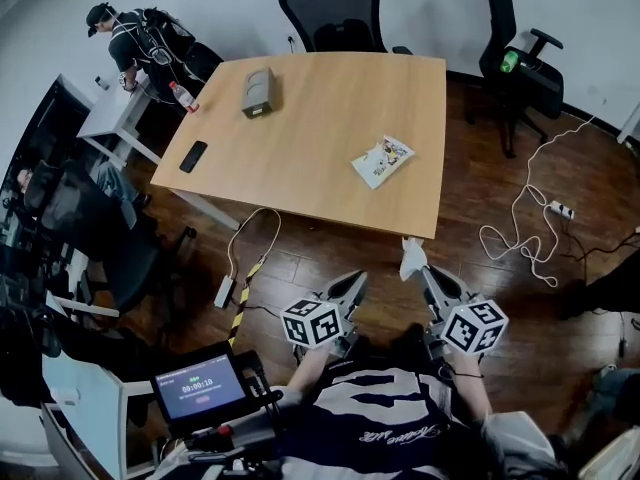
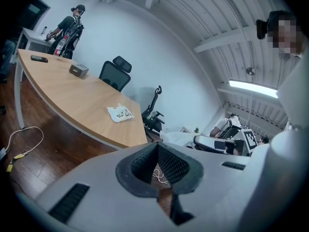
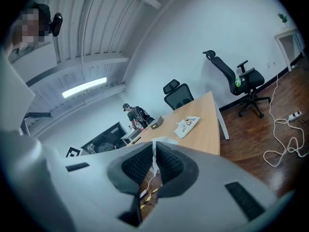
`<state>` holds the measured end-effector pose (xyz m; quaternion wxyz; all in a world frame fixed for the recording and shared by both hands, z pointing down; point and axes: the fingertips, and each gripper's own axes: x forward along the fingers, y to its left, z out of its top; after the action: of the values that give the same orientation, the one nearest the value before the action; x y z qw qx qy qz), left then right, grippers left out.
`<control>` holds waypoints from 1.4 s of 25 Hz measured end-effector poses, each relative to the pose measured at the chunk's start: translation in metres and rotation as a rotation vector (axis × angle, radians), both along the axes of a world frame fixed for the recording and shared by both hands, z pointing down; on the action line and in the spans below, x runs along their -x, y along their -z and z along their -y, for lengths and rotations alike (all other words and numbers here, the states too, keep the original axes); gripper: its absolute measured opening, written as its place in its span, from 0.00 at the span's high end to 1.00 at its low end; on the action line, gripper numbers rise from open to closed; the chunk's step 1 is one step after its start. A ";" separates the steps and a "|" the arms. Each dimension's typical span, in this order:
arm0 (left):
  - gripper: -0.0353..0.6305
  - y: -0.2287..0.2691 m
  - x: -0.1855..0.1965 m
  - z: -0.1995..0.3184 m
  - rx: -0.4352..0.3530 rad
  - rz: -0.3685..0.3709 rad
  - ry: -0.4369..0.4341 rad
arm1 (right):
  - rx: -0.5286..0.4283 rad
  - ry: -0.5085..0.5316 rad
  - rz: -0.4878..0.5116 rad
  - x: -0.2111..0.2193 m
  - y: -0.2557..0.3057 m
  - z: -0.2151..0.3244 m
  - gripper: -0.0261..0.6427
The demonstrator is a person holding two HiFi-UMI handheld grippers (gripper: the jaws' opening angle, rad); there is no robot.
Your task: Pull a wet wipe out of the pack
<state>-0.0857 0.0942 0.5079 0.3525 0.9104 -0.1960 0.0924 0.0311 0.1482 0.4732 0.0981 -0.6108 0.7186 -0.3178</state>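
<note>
Wet wipe [image 1: 412, 258]: white, pinched between the fingers of the right gripper [image 1: 424, 272], just off the near edge of the desk [image 1: 320, 138].
Left gripper [image 1: 353, 282]: fingers clenched on nothing, off the desk.
Wipe pack [image 1: 383, 160]: flat on the desk, near its right edge, well apart from both grippers.

Matt wooden table [image 1: 320, 138], glossy wood floor [image 1: 470, 298], limp cloth wipe [image 1: 412, 258]
</note>
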 end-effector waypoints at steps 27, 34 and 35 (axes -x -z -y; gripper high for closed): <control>0.94 -0.011 0.044 -0.001 0.028 -0.054 -0.074 | 0.024 -0.038 -0.113 0.070 -0.004 -0.009 0.94; 0.94 -0.007 0.047 0.005 0.028 -0.055 -0.059 | 0.021 -0.017 -0.119 0.073 0.001 -0.001 0.94; 0.94 -0.005 0.048 0.007 0.027 -0.057 -0.054 | 0.021 -0.015 -0.120 0.074 0.002 0.000 0.94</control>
<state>-0.1339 0.0872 0.5128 0.3676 0.9128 -0.1597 0.0785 -0.0426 0.1479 0.4709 0.0508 -0.6351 0.7152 -0.2873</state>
